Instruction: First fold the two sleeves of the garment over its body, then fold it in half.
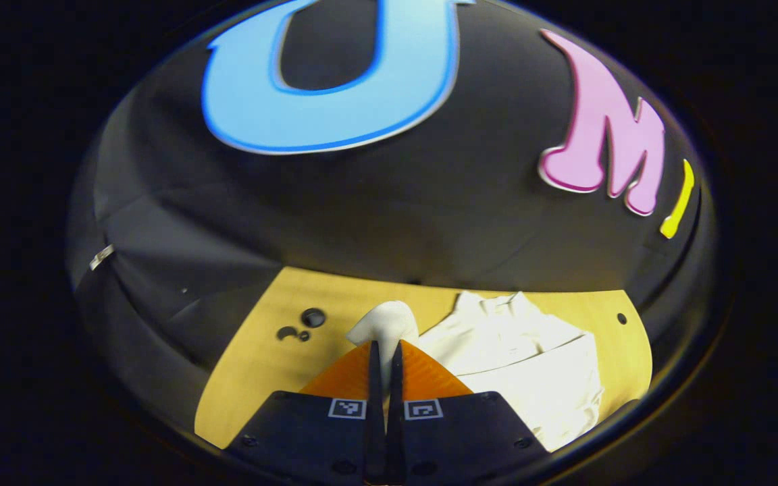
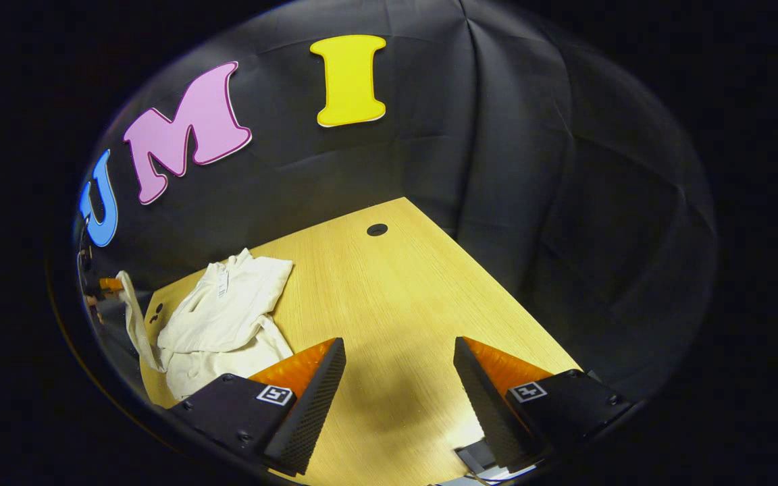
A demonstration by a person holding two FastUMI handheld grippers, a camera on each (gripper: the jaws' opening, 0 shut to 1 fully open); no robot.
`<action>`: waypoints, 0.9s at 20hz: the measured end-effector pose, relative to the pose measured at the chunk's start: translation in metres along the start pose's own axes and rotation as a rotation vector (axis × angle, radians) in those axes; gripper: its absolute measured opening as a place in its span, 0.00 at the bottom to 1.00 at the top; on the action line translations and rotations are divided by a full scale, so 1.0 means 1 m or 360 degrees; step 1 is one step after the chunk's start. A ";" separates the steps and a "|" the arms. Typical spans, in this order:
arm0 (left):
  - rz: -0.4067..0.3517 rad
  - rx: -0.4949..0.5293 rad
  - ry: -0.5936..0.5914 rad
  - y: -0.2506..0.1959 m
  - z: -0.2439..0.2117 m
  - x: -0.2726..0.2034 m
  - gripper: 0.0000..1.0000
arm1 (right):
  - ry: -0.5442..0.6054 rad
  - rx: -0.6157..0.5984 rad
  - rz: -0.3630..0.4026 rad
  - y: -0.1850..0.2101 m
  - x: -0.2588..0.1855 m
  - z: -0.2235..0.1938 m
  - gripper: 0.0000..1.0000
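Sleeve sits clenched in left gripper jaws, grip point hidden; right gripper jaws released over table.

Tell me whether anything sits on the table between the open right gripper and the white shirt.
Nothing visible does: bare wooden table lies between the right gripper and the crumpled white shirt.

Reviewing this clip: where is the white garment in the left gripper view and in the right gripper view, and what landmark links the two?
Left gripper view: the white garment lies lower centre-right on the wooden table, one sleeve pinched in the left gripper.
Right gripper view: it lies lower left, beside the open right gripper.
Shared landmark: the garment's collar, at the end towards the booth's wall.
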State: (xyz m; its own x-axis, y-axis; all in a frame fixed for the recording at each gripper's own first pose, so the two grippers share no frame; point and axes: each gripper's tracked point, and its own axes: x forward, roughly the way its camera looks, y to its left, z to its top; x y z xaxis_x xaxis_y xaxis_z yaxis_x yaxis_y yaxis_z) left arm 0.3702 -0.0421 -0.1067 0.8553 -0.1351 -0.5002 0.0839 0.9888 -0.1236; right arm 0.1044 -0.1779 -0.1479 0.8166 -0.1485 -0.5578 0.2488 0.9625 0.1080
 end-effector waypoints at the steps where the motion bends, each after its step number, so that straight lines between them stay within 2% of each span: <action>1: -0.0060 0.0028 -0.0010 -0.025 0.004 0.004 0.06 | 0.0009 0.0004 0.0006 0.000 0.003 0.000 0.99; 4: -0.0266 0.0105 -0.0021 -0.103 0.005 0.013 0.06 | 0.0017 0.0023 0.0007 0.003 0.007 0.002 0.99; 7: -0.0409 0.0200 0.0027 -0.175 -0.010 0.017 0.06 | 0.0043 0.0037 0.0010 0.003 0.014 -0.002 0.99; 11: -0.0635 0.0138 0.0123 -0.269 -0.038 0.015 0.06 | 0.0086 0.0045 0.0005 0.001 0.024 -0.008 0.99; 13: -0.0708 0.0080 0.0179 -0.304 -0.050 0.014 0.06 | 0.0092 0.0042 0.0013 0.003 0.027 -0.010 0.99; 16: -0.0739 0.0029 0.0223 -0.335 -0.067 0.021 0.06 | 0.0112 0.0039 0.0036 0.006 0.032 -0.013 0.99; 18: -0.0805 0.0015 0.0291 -0.355 -0.083 0.016 0.11 | 0.0114 0.0058 0.0051 0.011 0.036 -0.012 0.99</action>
State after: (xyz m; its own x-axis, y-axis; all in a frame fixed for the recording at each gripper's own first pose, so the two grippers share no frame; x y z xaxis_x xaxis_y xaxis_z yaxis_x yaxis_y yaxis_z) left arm 0.3116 -0.4007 -0.1422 0.6037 -0.6030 -0.5214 0.4677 0.7976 -0.3809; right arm 0.1302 -0.1698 -0.1762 0.7853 -0.1001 -0.6110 0.2432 0.9574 0.1557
